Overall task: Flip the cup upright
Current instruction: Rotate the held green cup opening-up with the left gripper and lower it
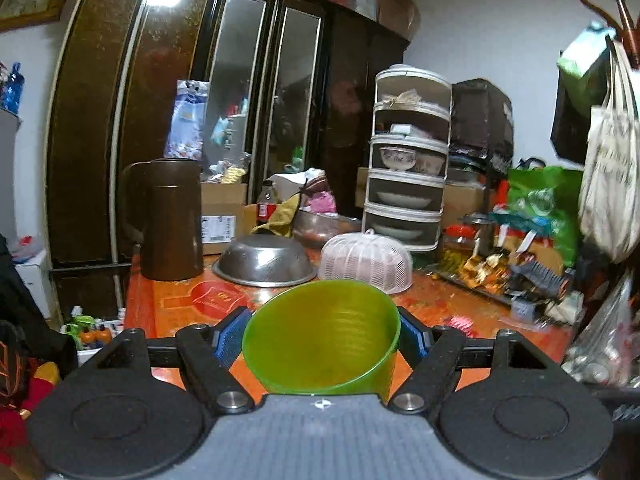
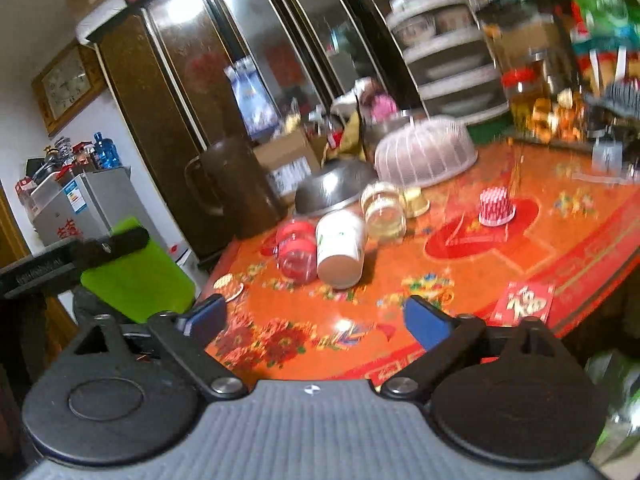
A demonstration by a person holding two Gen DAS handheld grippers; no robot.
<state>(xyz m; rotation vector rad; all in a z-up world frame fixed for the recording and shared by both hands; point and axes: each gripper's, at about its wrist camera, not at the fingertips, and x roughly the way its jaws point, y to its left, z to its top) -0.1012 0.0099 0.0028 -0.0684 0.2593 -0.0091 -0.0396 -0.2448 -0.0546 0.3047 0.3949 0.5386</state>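
My left gripper (image 1: 322, 330) is shut on a green plastic cup (image 1: 322, 338), held above the red patterned table (image 1: 176, 300) with its open mouth tilted toward the camera. The same cup shows at the left edge of the right wrist view (image 2: 136, 276), in the left gripper's black fingers. My right gripper (image 2: 316, 318) is open and empty above the table's near edge. On the table lie a white paper cup (image 2: 340, 246), a clear cup with a red lid (image 2: 296, 250) and a clear glass cup (image 2: 384, 210), all on their sides.
A brown jug (image 1: 170, 220), an upturned steel bowl (image 1: 264, 258) and a white mesh food cover (image 1: 366, 258) stand at the table's back. A small red-and-white patterned cup (image 2: 496, 206) sits mid-table. A tiered dish rack (image 1: 408, 160) and clutter fill the far right.
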